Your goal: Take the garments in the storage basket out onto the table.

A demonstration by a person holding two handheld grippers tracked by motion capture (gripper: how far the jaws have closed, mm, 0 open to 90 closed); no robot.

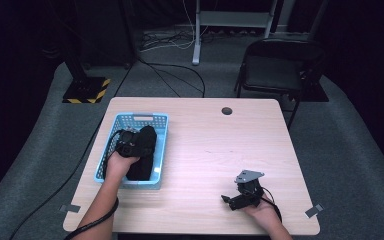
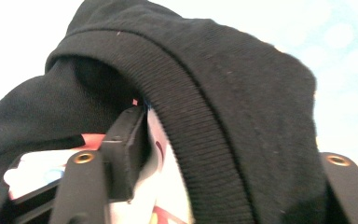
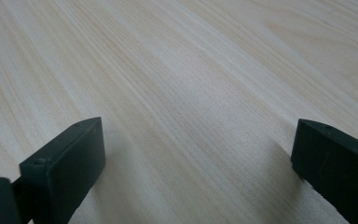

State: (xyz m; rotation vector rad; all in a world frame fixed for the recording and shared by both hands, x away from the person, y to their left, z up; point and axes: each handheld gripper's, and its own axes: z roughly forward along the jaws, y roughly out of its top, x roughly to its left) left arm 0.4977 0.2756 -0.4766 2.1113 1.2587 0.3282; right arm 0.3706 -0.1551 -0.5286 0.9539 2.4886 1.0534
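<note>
Garment: black knit garment in the blue basket, pinched by the left gripper fingers.
Risk: thin fold may slip, or snag the basket rim.
Right gripper: wide open, empty, well right of basket on desk.

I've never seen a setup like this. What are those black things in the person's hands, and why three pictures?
A person holds a hand-held two-jaw gripper in each hand. One picture looks down from above the wooden table; the other two come from cameras riding on each gripper, looking along its jaws. The left gripper is down in the blue plastic basket, and its view shows the jaws closed on a black ribbed knit garment; some printed white material sits behind one jaw. The right gripper rests low over bare tabletop, jaws wide apart, holding nothing.
</note>
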